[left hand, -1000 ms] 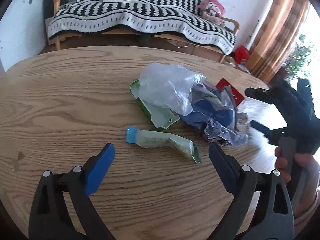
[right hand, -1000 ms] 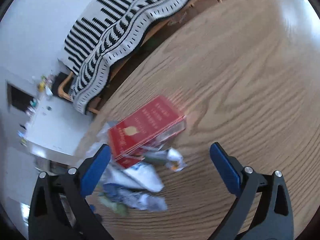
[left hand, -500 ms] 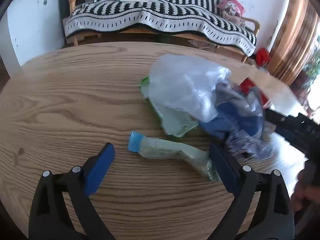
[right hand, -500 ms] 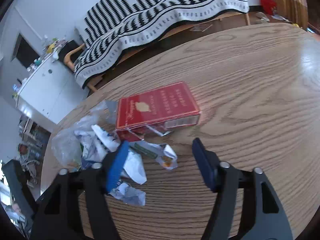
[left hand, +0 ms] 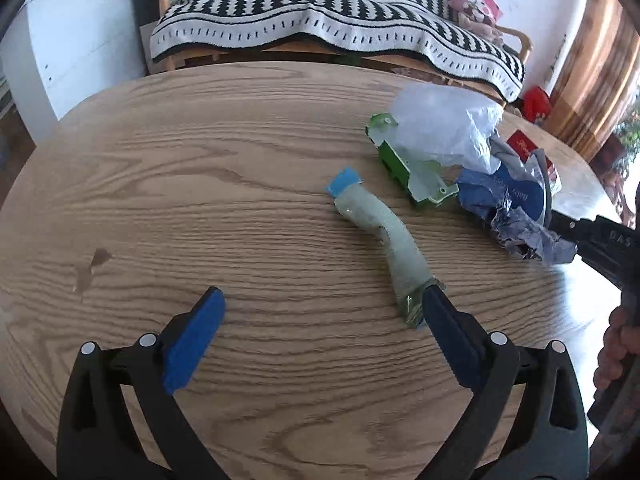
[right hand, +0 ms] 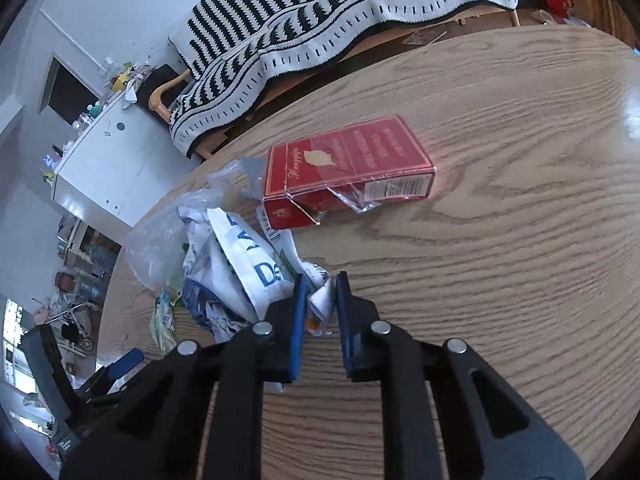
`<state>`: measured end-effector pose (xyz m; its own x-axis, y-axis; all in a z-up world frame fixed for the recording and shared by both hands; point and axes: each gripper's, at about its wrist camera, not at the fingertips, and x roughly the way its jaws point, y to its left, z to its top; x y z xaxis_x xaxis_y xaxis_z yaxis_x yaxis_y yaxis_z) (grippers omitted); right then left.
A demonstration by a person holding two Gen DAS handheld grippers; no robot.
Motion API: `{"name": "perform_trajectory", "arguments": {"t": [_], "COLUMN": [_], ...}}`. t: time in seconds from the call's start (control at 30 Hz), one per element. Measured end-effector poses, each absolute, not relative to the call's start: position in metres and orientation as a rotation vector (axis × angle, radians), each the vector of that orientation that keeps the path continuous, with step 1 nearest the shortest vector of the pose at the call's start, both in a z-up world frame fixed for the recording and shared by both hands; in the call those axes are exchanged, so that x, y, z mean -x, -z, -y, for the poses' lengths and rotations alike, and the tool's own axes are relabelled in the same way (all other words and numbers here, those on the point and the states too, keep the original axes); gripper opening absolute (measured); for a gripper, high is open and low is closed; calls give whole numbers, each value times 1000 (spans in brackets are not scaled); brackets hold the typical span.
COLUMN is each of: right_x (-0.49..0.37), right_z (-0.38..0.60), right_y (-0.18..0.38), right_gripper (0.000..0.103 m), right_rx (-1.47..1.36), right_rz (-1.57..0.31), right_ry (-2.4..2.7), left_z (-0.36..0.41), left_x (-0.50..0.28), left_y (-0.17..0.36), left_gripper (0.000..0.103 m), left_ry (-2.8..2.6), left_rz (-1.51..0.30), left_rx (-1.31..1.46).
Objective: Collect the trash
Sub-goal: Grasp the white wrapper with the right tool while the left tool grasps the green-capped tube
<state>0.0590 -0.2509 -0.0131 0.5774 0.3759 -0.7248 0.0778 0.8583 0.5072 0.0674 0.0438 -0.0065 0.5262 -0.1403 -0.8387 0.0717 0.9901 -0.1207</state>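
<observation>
Blue letters "De" stand on the crumpled white wrapper [right hand: 248, 264]. The red box [right hand: 348, 168] carries gold script and a barcode label, too small to read. White letters "DAS" mark the right hand-held gripper [left hand: 616, 240].

Each gripper [left hand: 320, 320] [right hand: 322, 312] has black plastic arms, silver rivets and blue fingertip pads [left hand: 192, 340]; a bare-skinned hand [left hand: 614, 356] shows.

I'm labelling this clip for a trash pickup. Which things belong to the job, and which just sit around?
Job:
crumpled wrapper, pinched by right claw
red carton
clear bag
green tray
squashed tube

Just around:
table
striped sofa
white cabinet
</observation>
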Motion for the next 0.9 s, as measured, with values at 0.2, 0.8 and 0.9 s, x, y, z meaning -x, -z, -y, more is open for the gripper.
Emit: {"name": "perform_trajectory", "arguments": {"t": [0.2, 0.8, 0.9], "right_x": [-61, -6, 29], "right_z": [244, 281, 297], "right_y": [14, -39, -57], "right_gripper": [15, 14, 14], "right_rx": [-520, -652, -692], "right_rz": [-946, -762, -718], "right_ry": [-186, -142, -154], "left_z": [-26, 16, 43], "left_x": [-87, -29, 4], "left_y": [5, -59, -69], "left_gripper": [93, 12, 12], "left_ry": [124, 257, 328], "left_rz": [-1000, -825, -812], "left_rx": [140, 112, 87]}}
